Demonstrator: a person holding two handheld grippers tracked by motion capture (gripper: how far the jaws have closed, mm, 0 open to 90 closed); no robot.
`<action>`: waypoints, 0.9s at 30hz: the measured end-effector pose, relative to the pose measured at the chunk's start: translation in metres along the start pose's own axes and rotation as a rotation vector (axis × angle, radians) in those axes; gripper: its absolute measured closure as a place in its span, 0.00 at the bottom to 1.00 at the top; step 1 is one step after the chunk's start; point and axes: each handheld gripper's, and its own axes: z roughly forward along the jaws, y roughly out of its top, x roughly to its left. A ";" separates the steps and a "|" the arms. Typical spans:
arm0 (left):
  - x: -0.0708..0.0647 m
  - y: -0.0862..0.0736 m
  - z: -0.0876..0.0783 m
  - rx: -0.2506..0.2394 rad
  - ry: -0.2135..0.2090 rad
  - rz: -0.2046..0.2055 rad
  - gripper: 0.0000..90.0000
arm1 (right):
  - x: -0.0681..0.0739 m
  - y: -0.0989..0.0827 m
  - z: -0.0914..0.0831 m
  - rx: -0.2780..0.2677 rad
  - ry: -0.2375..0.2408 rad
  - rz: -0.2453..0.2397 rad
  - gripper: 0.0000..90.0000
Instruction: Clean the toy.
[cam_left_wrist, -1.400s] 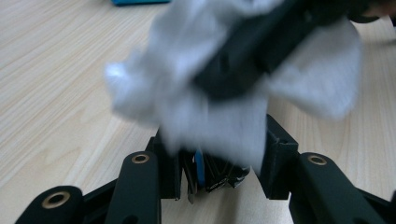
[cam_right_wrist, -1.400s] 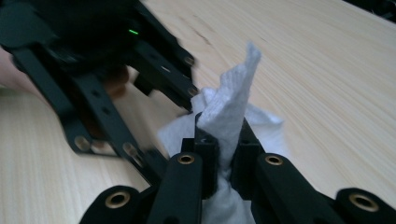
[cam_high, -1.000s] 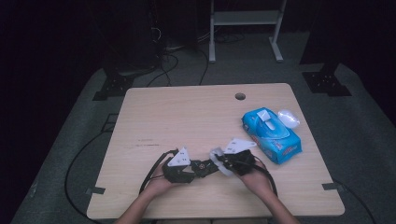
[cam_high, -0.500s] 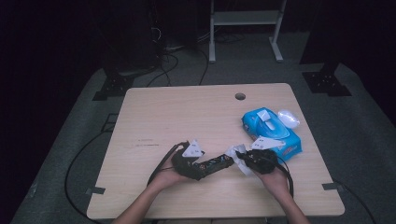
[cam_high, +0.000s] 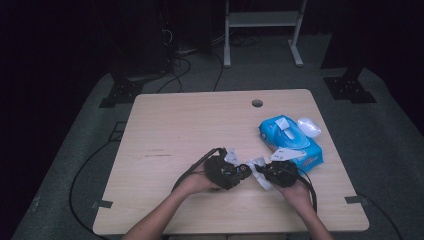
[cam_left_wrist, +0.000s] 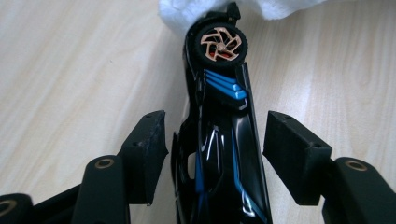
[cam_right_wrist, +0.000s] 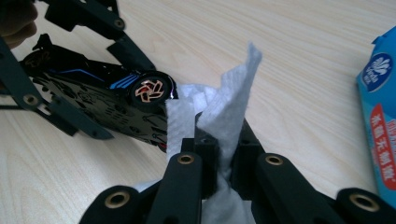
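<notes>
Looking down from the high view, a light wooden table (cam_high: 200, 125) with a round hole (cam_high: 257, 103) near its far edge sits on grey floor in a dark room, with a white frame stand (cam_high: 262, 20) behind it. Both grippers meet near the front edge: left gripper (cam_high: 243, 171) around a small black toy car (cam_high: 231, 172), right gripper (cam_high: 260, 172) with a white wipe (cam_high: 258, 166). A blue wipe pack (cam_high: 290, 142) lies just right of them, nothing in between. In the left gripper view, the car (cam_left_wrist: 222, 126) is glossy black with blue stripes and a copper-spoked wheel, lying between jaws that have just been closing, gaps showing on both sides, its nose against the wipe (cam_left_wrist: 196, 11). In the right gripper view, the jaws are pinched tight on the crumpled wipe (cam_right_wrist: 224, 102), touching the car (cam_right_wrist: 112, 93), pack (cam_right_wrist: 380, 107) off at the right edge.
</notes>
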 end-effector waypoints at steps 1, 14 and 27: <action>0.000 0.003 0.002 0.014 -0.007 0.000 0.42 | 0.000 0.000 0.001 0.005 -0.003 -0.005 0.93; -0.004 0.026 0.016 0.178 0.043 0.060 0.62 | -0.003 -0.002 0.011 0.023 0.034 0.041 0.93; -0.017 0.016 -0.012 -0.112 0.045 0.140 0.64 | 0.014 0.032 -0.025 -0.155 0.113 -0.024 0.93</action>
